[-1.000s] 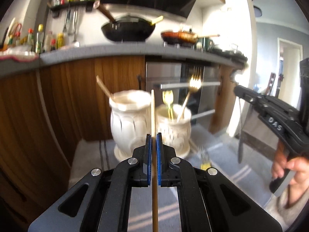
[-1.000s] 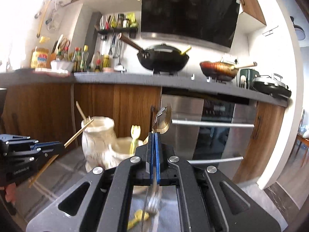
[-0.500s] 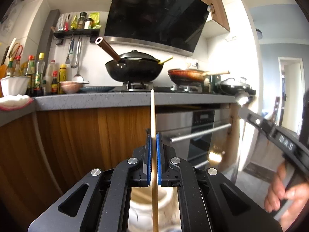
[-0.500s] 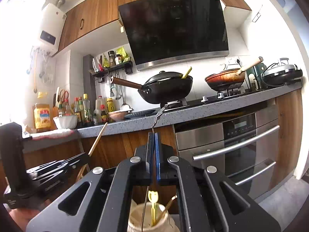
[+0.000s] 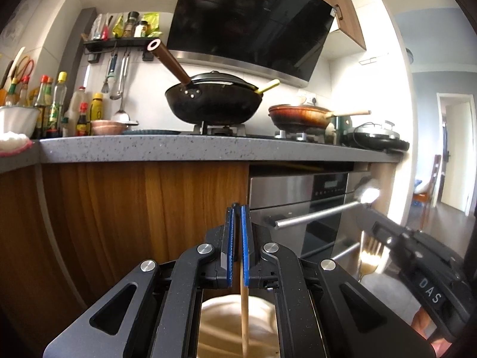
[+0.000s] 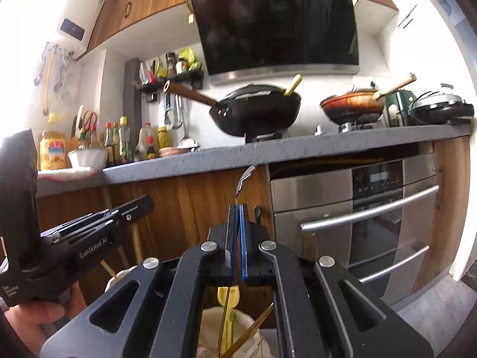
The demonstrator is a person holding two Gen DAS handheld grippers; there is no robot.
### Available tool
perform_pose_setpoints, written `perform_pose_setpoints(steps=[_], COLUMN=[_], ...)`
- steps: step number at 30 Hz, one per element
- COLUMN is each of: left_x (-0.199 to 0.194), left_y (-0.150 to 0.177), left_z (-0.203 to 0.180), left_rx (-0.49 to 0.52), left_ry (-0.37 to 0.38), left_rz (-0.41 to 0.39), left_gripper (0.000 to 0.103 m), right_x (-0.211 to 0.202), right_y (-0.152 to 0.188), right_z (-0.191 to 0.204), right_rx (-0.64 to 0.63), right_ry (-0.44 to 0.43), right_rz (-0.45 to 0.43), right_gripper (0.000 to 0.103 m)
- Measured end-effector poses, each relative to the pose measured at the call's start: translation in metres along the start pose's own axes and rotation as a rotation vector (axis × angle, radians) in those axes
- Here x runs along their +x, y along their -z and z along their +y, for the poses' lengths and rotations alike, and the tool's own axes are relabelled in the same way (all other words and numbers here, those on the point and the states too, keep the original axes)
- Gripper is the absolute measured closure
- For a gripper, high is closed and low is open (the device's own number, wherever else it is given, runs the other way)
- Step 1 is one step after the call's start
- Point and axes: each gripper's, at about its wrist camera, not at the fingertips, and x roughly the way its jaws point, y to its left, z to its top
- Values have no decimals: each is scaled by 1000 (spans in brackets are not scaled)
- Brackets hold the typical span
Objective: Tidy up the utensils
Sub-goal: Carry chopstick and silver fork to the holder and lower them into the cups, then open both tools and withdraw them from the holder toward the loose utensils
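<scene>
Wooden and pale, a chopstick hangs below the left gripper, whose blue pads stand slightly parted with the stick's top between them, its lower end down in the cream holder underneath. Off to the right, the right gripper carries a fork. From the right wrist, the right gripper is clamped on a silver utensil, above a cream jar holding a yellow utensil and gold cutlery.

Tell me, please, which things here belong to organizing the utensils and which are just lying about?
Job: chopstick, fork, cream jar, left gripper, right gripper.
Lying about: wok, frying pan, sauce bottles.
</scene>
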Motion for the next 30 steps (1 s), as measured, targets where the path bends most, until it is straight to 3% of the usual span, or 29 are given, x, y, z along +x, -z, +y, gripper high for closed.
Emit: perform_pose_setpoints(steps=[11, 13, 16, 18, 21, 24, 30], left_x=[-16, -22, -35, -46, -66, -83, -114], left_y=[5, 5, 4, 3, 3, 4, 11], left_z=[5, 5, 7, 9, 10, 9, 2], left_rx=[-3, 6, 5, -10, -23, -24, -7], left_ry=[2, -9, -19, -12, -22, -23, -39], left_rz=[12, 10, -10, -17, -57, -74, -73], left_gripper=[97, 92, 68, 39, 14, 7, 5], right_x=[13, 12, 7, 1, -9, -21, -41], right_y=[21, 23, 24, 21, 16, 12, 7], right_z=[7, 7, 5, 4, 5, 6, 4], right_rx=[-32, -23, -9, 3, 5, 0, 13], right_ry=[-30, -34, -40, -48, -57, -70, -77], right_rz=[137, 153, 159, 153, 137, 123, 107], right_gripper=[101, 99, 86, 63, 57, 42, 22])
